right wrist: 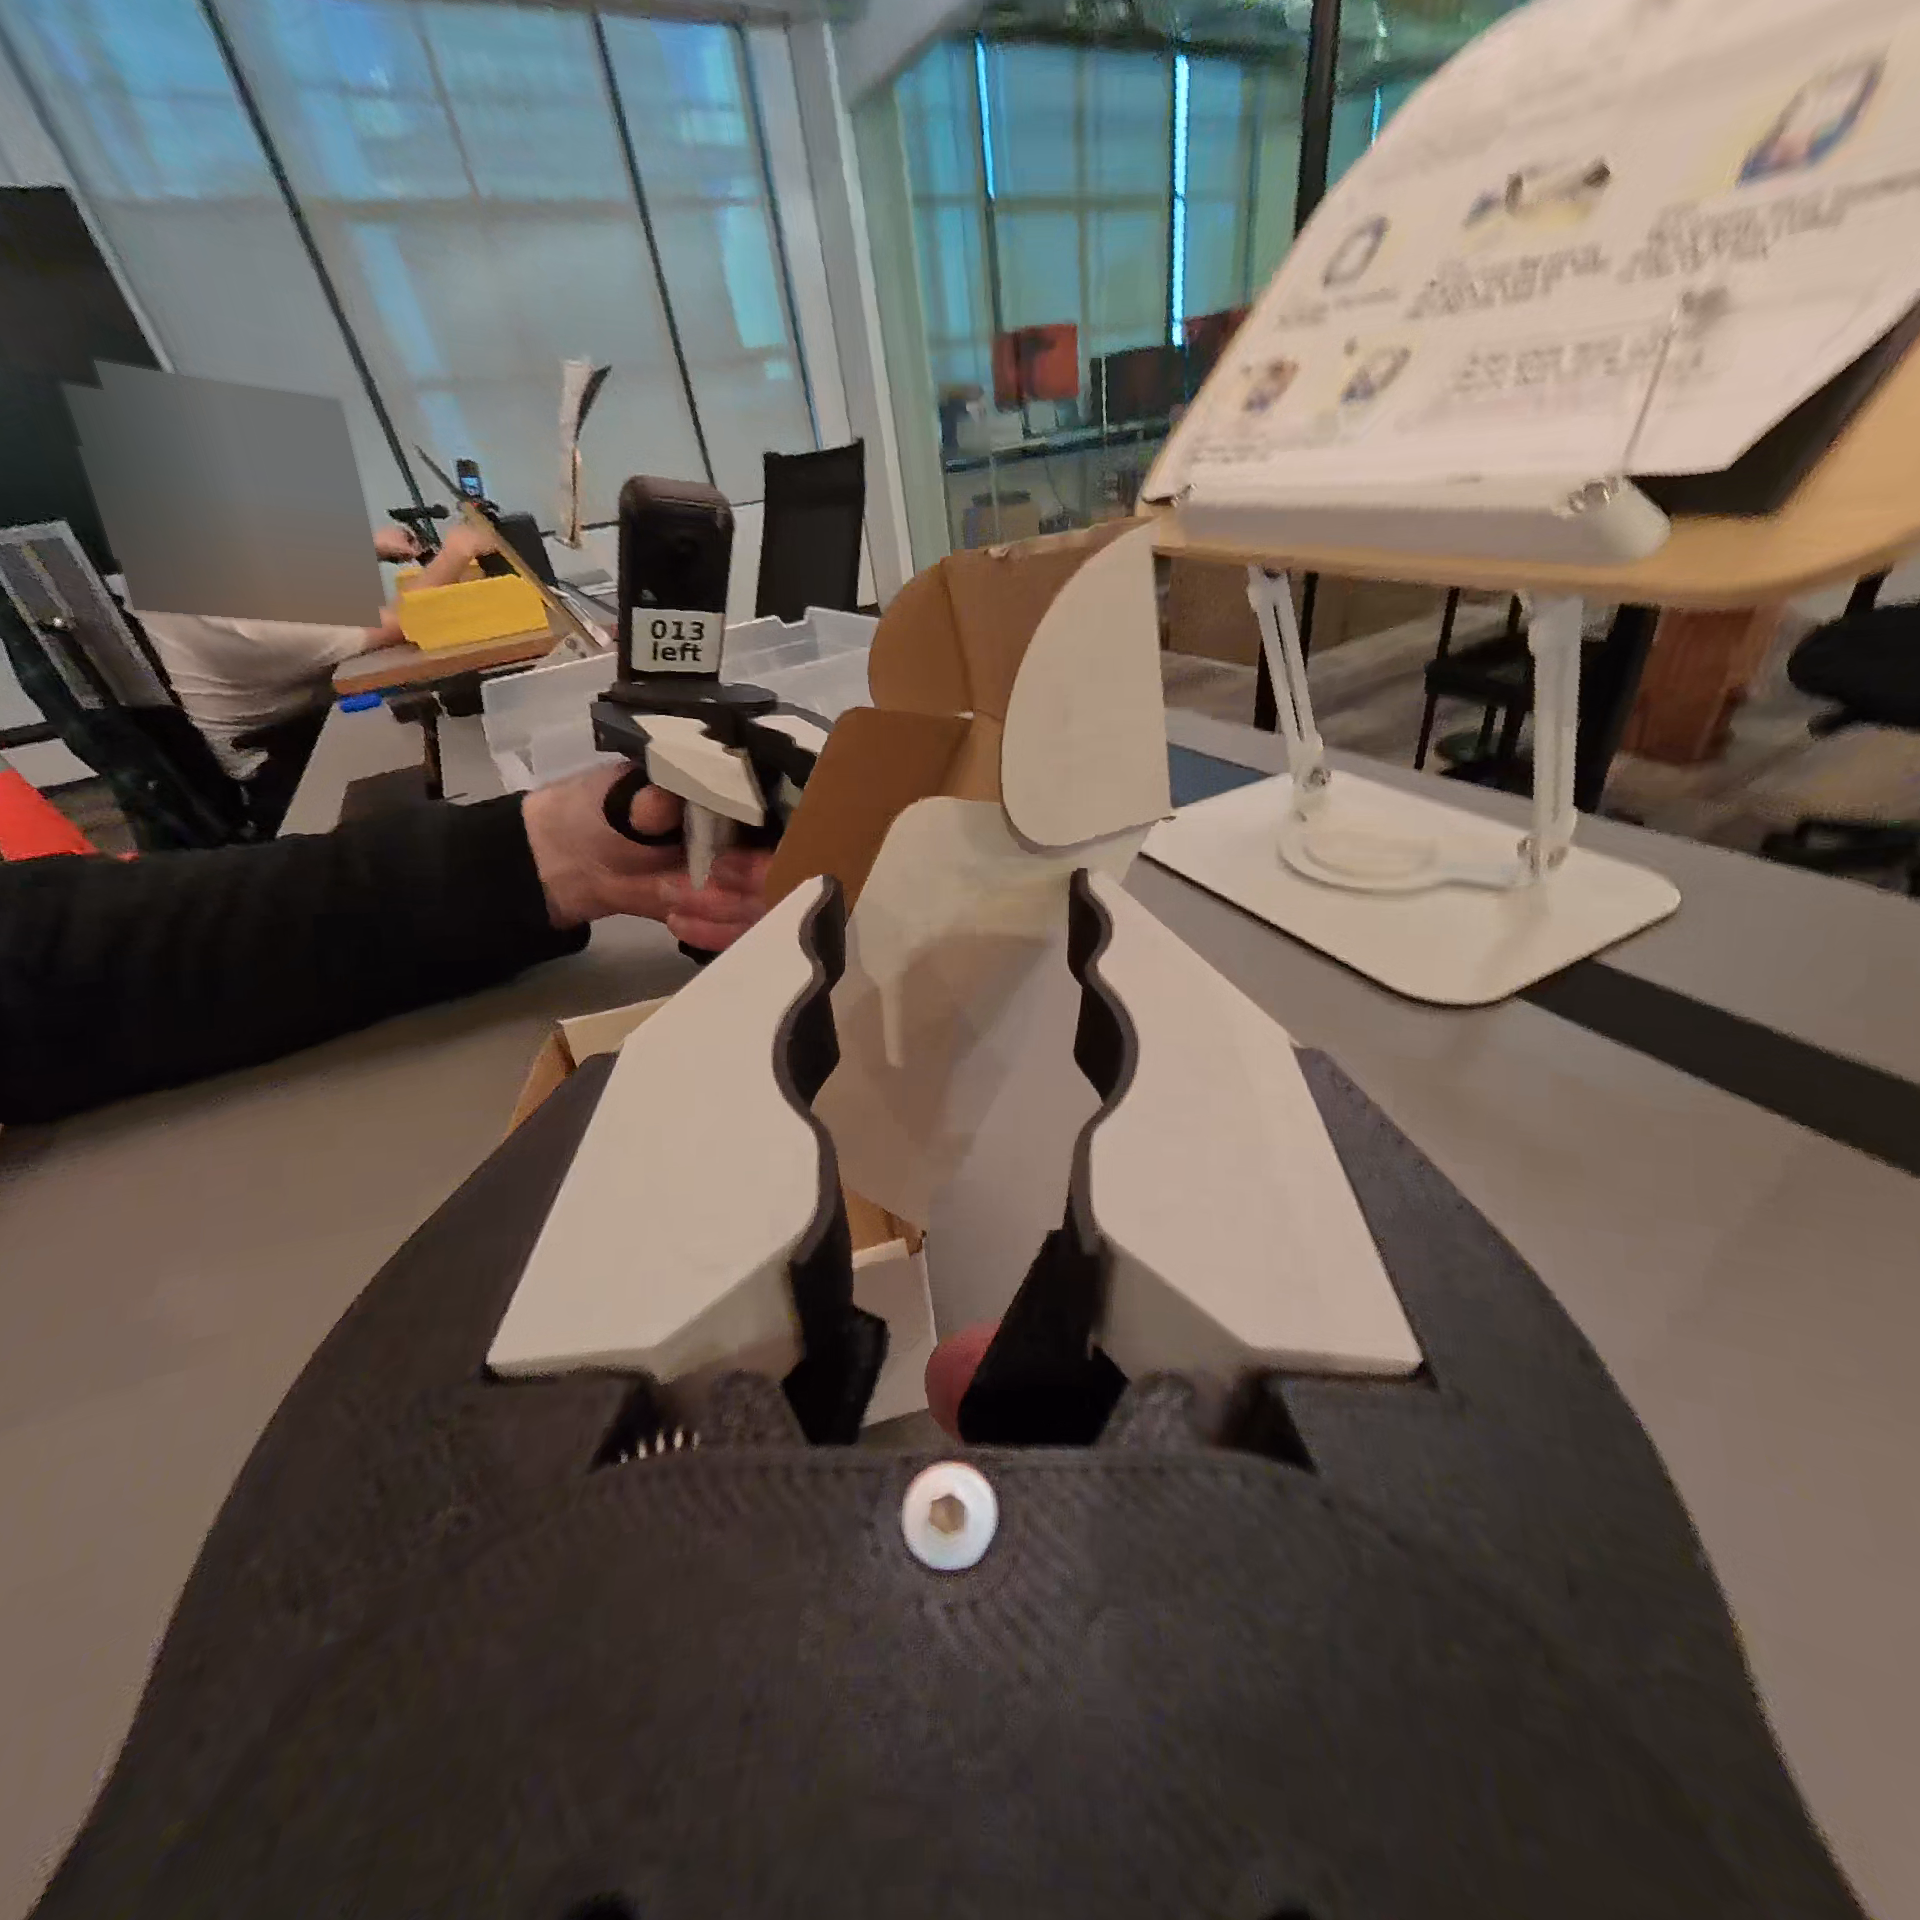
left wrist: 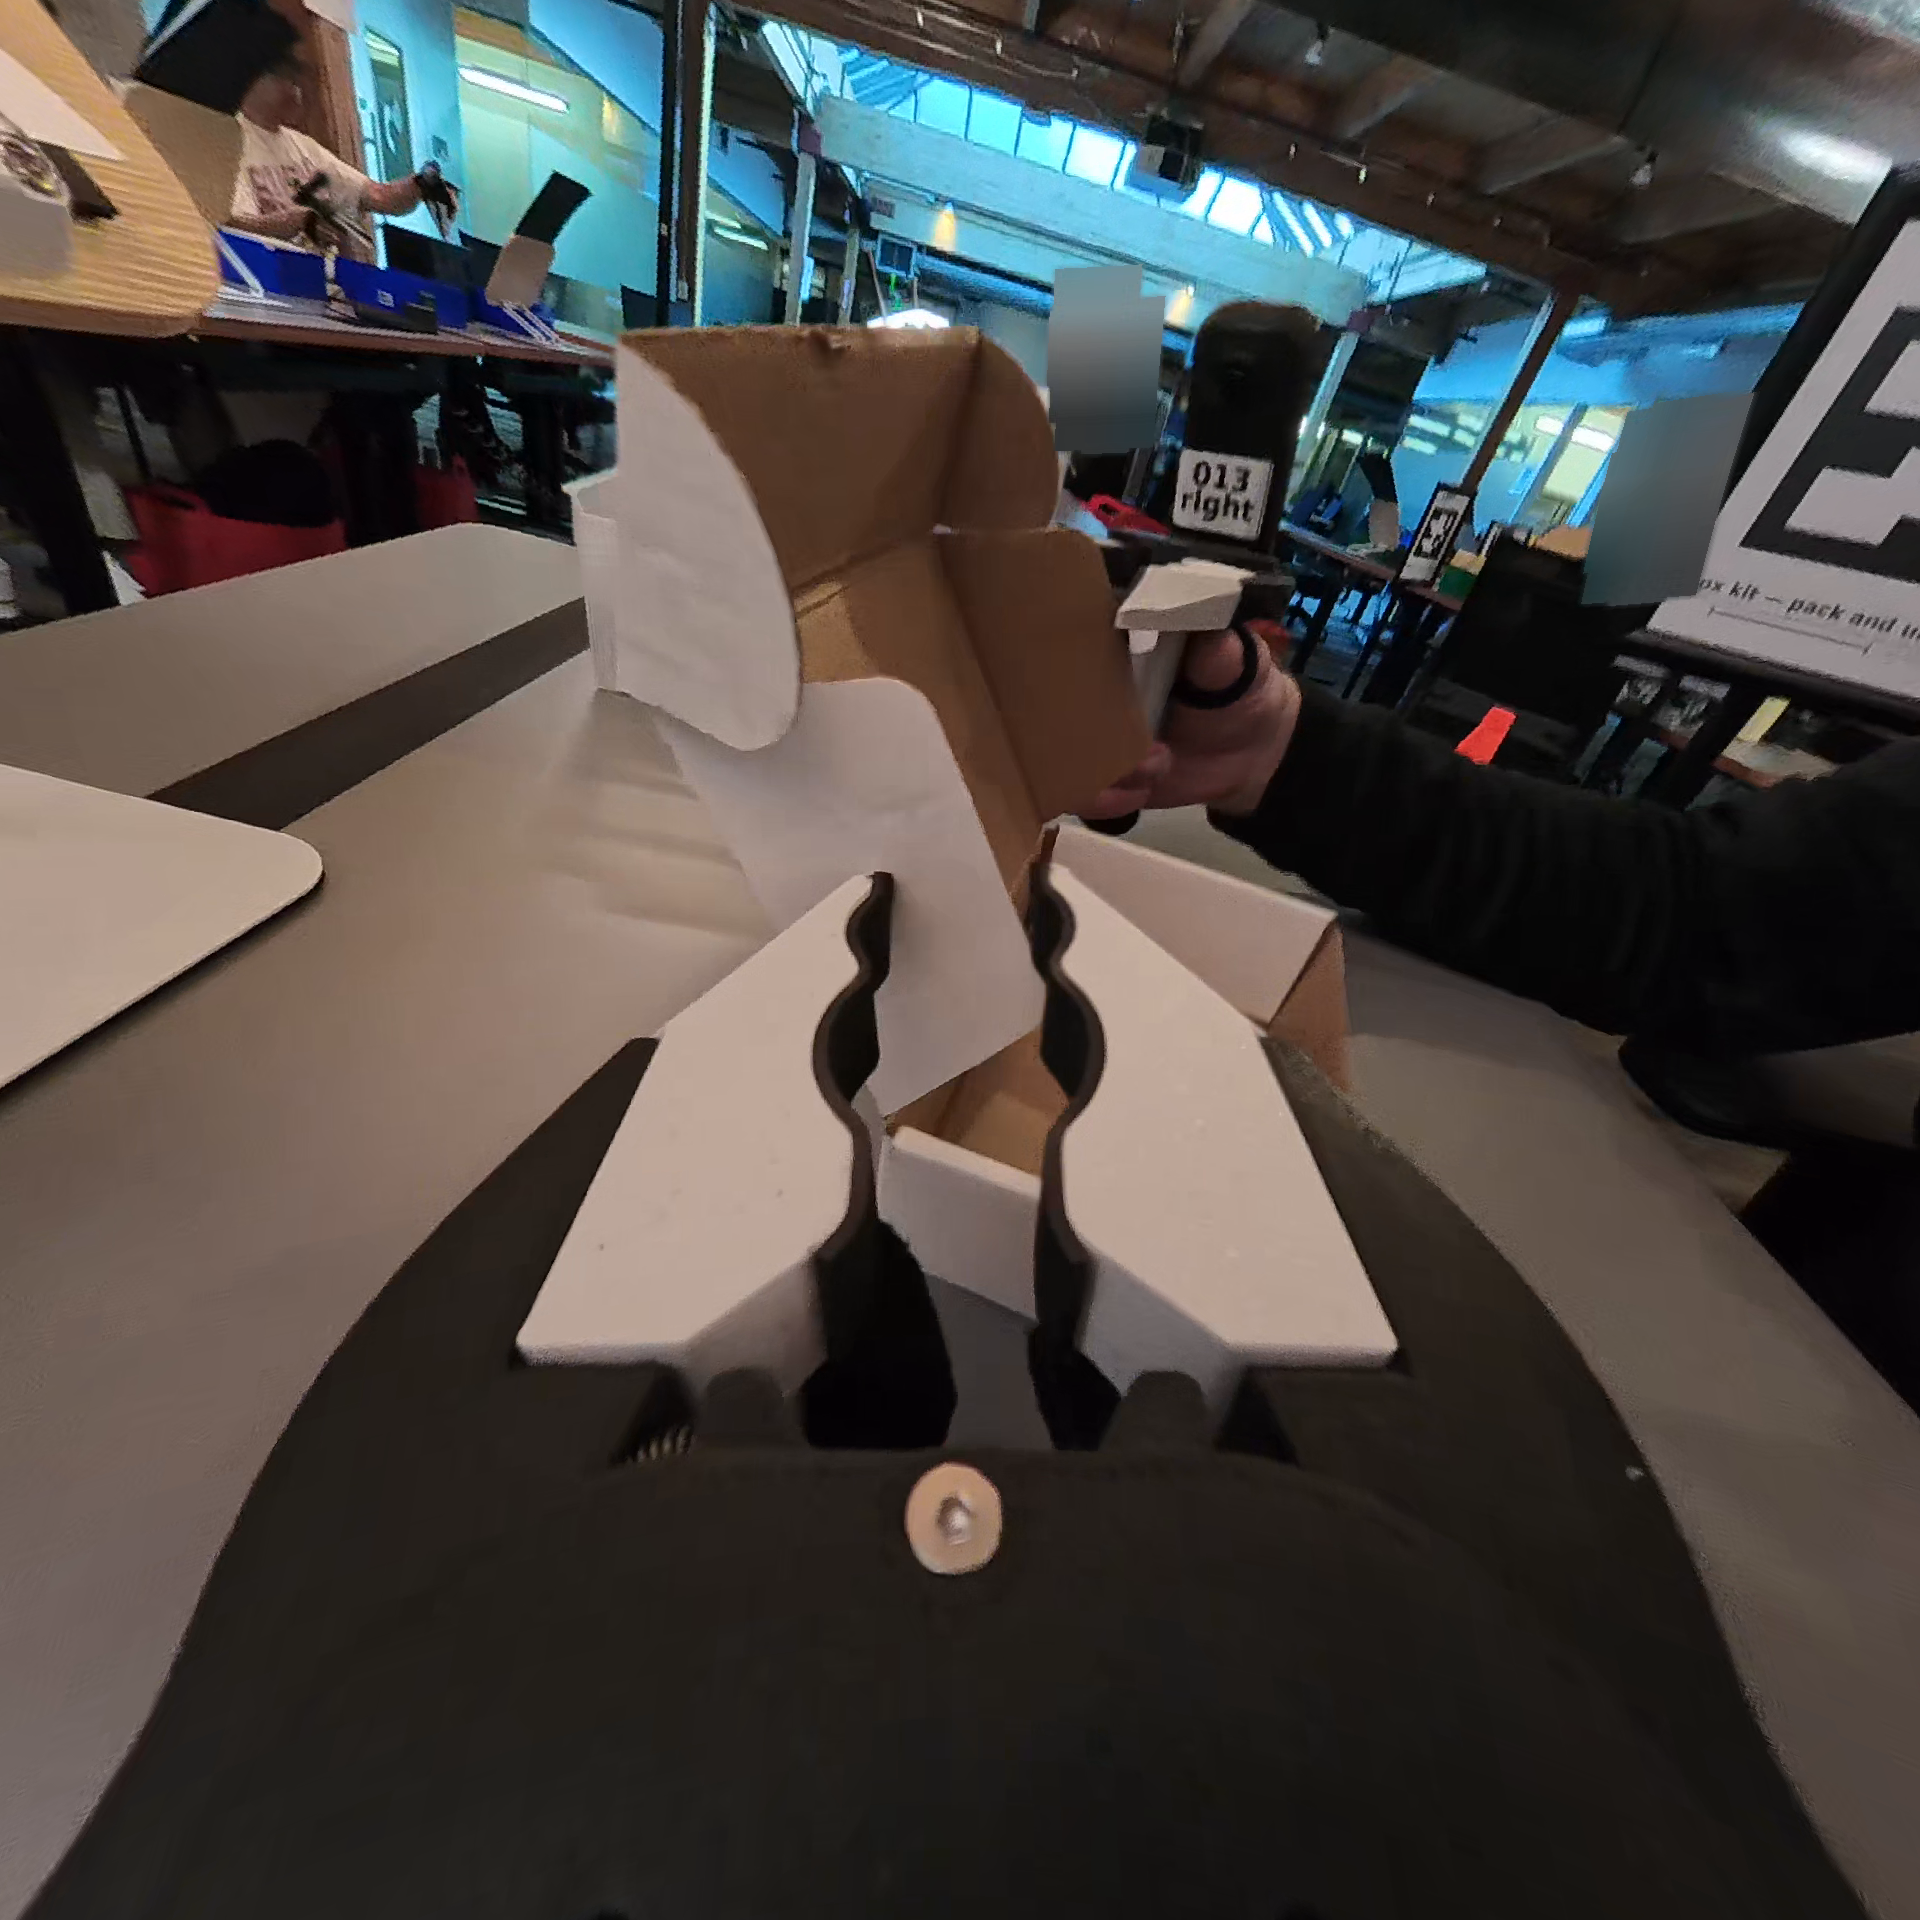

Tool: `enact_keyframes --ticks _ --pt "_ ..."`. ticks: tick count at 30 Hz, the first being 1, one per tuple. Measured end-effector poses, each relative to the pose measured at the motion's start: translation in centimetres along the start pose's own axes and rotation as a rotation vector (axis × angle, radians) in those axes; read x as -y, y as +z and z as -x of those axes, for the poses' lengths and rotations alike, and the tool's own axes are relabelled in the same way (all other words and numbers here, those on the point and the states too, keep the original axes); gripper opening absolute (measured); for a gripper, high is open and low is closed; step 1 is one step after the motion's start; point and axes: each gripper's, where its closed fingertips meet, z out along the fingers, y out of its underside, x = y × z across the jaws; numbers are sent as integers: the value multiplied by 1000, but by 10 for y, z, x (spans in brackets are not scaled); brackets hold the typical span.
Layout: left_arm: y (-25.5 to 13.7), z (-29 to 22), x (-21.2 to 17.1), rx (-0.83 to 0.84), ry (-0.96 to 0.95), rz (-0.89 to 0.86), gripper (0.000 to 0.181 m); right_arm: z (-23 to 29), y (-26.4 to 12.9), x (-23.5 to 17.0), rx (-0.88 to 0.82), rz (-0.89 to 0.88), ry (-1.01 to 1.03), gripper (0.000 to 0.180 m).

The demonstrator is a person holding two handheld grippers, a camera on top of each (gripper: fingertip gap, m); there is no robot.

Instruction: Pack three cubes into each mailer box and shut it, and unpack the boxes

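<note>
A mailer box, white outside and brown inside, stands open on the grey table with its lid (left wrist: 883,468) raised. My left gripper (left wrist: 961,883) is open at the box's near wall (left wrist: 1195,914), with a white side flap (left wrist: 883,810) slanting between its fingers. My right gripper (right wrist: 951,883) is open on the opposite side, with a white flap (right wrist: 935,987) between its fingers below the lid (right wrist: 1081,707). Each gripper shows in the other's view, the right (left wrist: 1174,608) and the left (right wrist: 717,769). The box's inside is mostly hidden and no cube shows.
A white document stand base (right wrist: 1434,914) with a tilted board of paper (right wrist: 1558,312) sits on the table beyond the box; its base also shows in the left wrist view (left wrist: 125,914). A clear plastic bin (right wrist: 810,644) stands behind. Black sleeves (left wrist: 1558,883) reach in.
</note>
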Motion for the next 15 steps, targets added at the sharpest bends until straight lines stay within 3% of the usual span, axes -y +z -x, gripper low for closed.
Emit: enact_keyframes --ticks 6,15 --pt "-3 -28 -10 17 164 50 6 26 -11 -11 60 14 -153 41" --pt "-4 -66 -39 -13 313 189 0 57 -25 -25 47 62 -329 31"
